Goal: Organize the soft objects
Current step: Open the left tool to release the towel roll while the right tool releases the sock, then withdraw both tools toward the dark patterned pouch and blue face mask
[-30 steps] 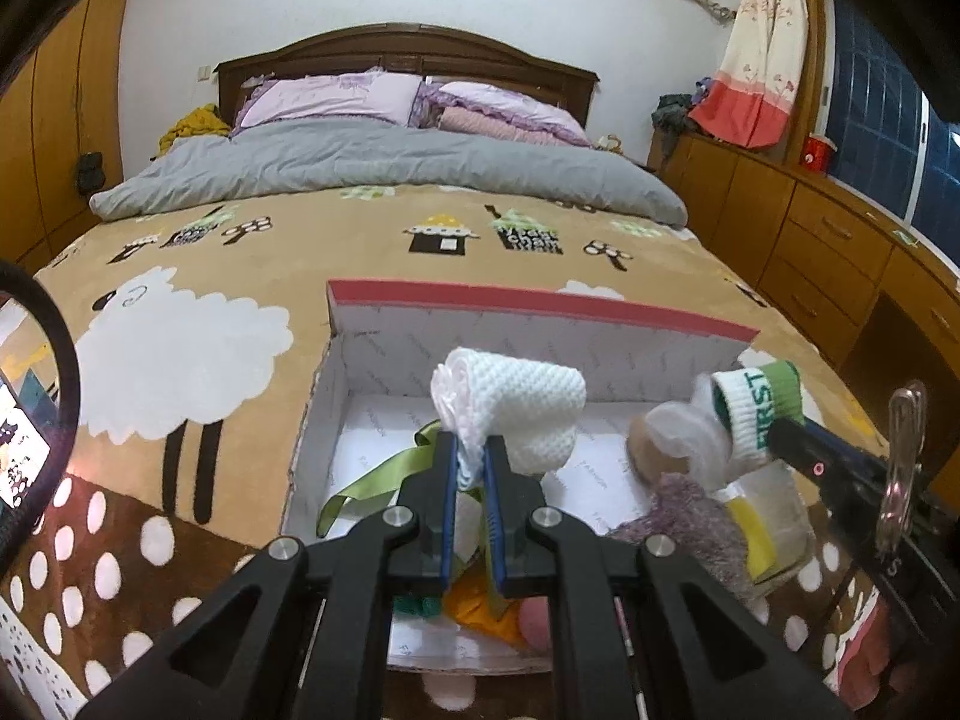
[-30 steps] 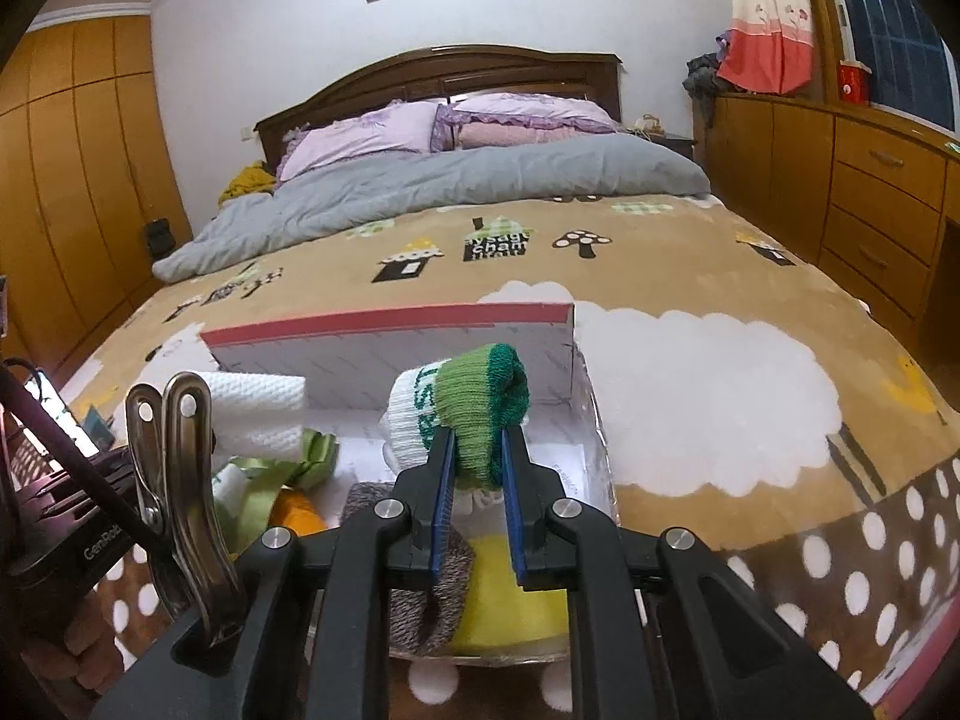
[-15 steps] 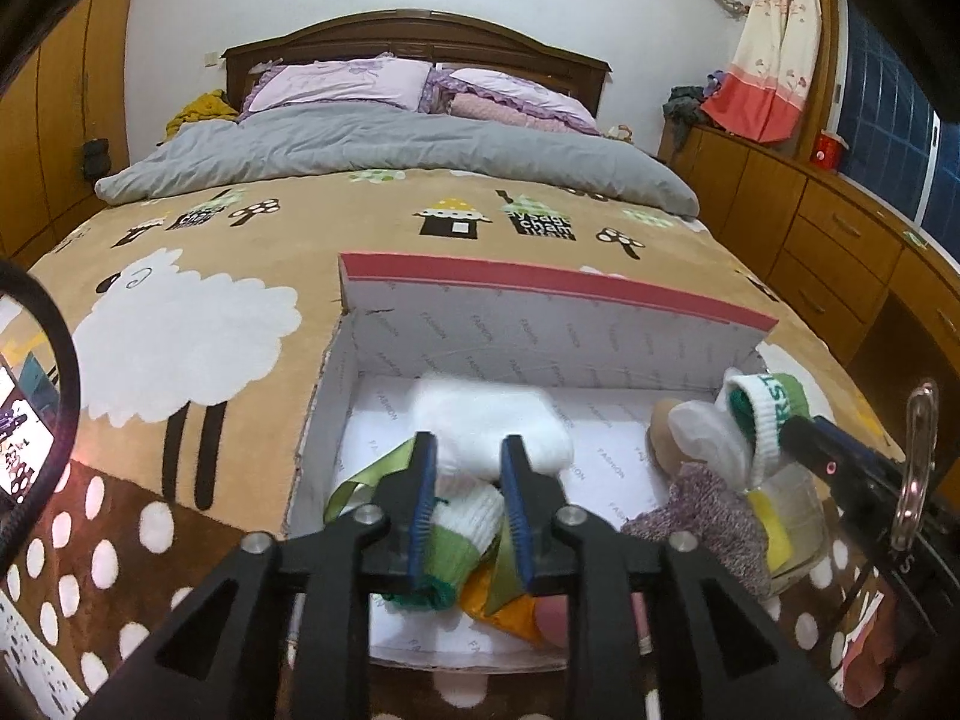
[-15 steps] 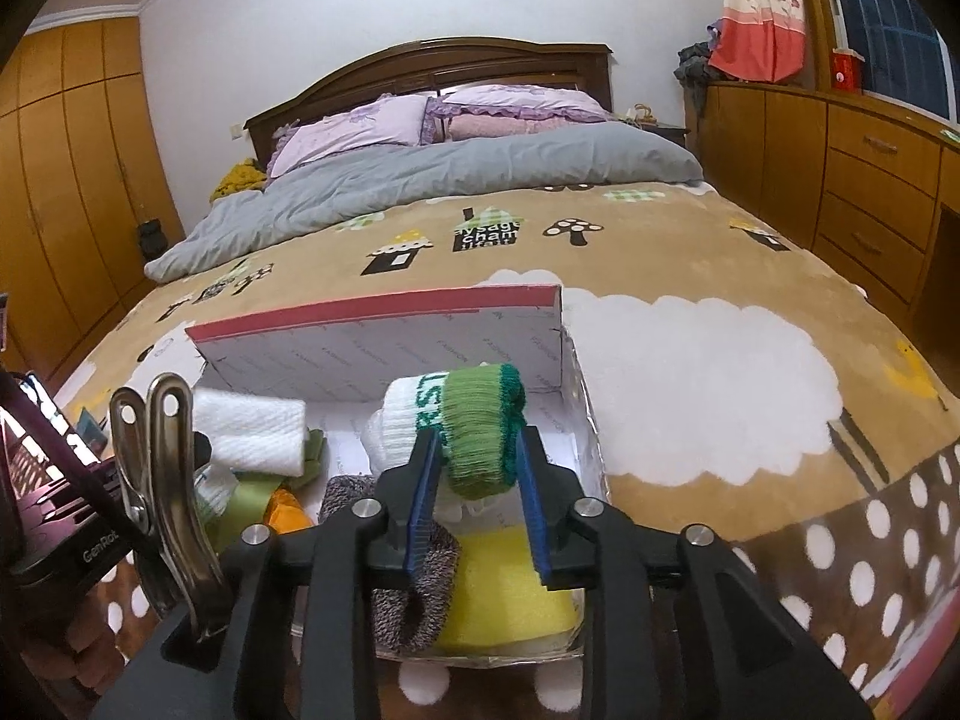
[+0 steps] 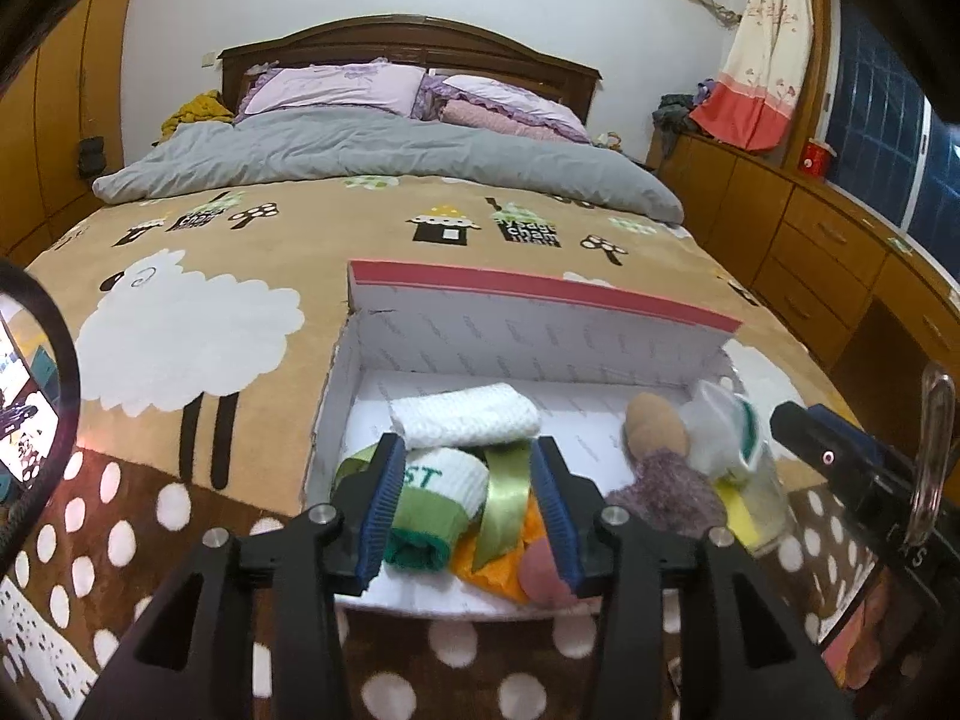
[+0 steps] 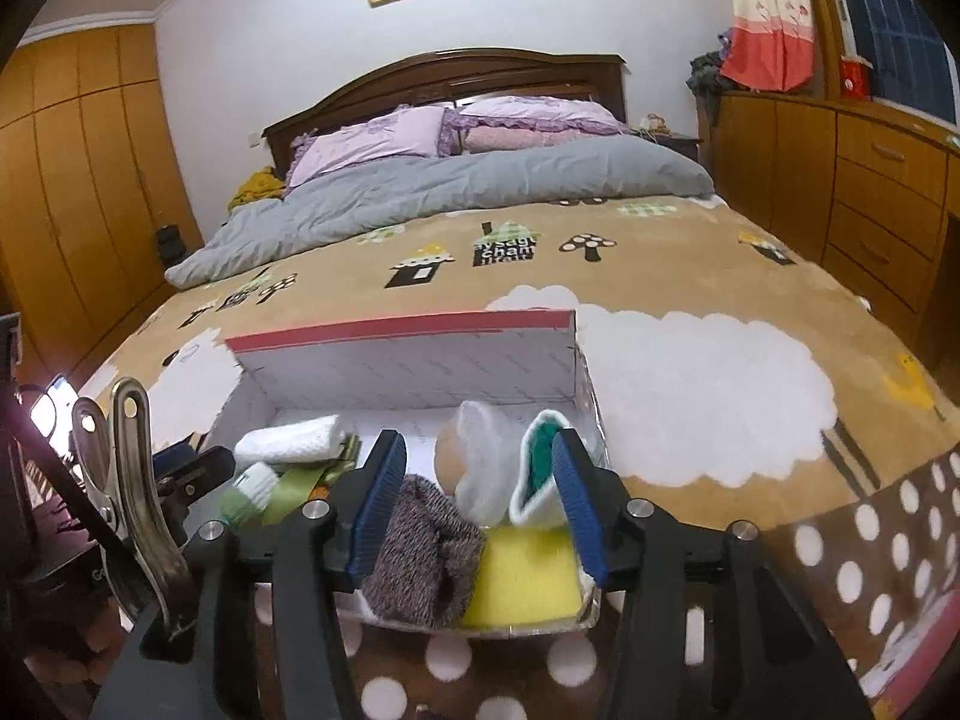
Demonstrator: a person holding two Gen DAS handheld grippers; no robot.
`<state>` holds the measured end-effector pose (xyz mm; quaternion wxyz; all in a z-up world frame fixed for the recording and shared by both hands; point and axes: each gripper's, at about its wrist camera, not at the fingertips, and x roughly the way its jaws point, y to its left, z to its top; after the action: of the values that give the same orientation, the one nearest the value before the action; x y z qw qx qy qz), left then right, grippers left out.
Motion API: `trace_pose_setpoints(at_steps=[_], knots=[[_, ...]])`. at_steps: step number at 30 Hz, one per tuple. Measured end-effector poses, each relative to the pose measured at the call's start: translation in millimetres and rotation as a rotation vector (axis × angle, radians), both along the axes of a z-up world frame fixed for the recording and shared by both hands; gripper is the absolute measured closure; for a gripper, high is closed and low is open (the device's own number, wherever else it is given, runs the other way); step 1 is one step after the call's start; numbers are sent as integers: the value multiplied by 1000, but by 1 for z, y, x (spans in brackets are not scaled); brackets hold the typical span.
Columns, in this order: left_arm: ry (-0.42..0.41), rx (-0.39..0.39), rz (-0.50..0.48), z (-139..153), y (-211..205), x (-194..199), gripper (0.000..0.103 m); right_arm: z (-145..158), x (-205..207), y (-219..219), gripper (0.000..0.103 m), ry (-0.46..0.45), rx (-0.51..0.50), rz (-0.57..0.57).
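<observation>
An open white box with a red-edged lid (image 5: 540,336) (image 6: 408,360) sits on the bed. A rolled white towel (image 5: 465,420) (image 6: 288,444) lies in its left half, beside a white-and-green sock roll (image 5: 432,504) and green ribbon (image 5: 504,498). My left gripper (image 5: 465,510) is open and empty just above them. My right gripper (image 6: 474,504) is open over the box's right half, where a white-and-green sock (image 6: 537,480), a grey knit sock (image 6: 420,552), a yellow sponge (image 6: 528,576) and a clear bag (image 6: 480,462) lie.
The box rests on a brown blanket with sheep and white dots (image 5: 180,330). A grey duvet (image 5: 372,150) and purple pillows lie at the head of the bed. Wooden drawers (image 5: 828,252) run along the right, wardrobes (image 6: 78,192) along the left.
Both grippers opened. The left let go of the white towel, which now lies in the box. The right let go of the white-and-green sock, which dropped into the box's right side.
</observation>
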<state>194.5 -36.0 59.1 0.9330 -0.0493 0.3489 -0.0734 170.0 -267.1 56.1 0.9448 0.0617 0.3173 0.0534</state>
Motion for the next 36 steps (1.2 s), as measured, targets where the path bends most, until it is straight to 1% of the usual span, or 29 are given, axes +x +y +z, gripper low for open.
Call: trace_pose_setpoints(at_steps=[7, 11, 14, 18, 23, 28, 32, 36], knots=[[-8, -15, -39, 11, -5, -26, 56, 10, -30, 1, 51, 2, 6, 45], [-11, -2, -64, 14, -12, -40, 56, 9, -51, -1, 51, 8, 4, 54], [0, -12, -89, 13, -17, -52, 56, 4, -67, -4, 51, 23, 2, 55], [22, -24, -120, 8, -26, -64, 56, -5, -88, -7, 51, 50, -6, 58], [42, -10, -167, -1, -40, -78, 56, -16, -111, -11, 51, 70, -7, 63], [89, -21, -214, -15, -51, -87, 56, -27, -131, -18, 51, 94, -13, 51], [111, -33, -247, -21, -61, -92, 56, -33, -145, -21, 51, 101, -56, 32], [131, -28, -283, -29, -73, -97, 56, -41, -159, -25, 51, 105, -95, 30]])
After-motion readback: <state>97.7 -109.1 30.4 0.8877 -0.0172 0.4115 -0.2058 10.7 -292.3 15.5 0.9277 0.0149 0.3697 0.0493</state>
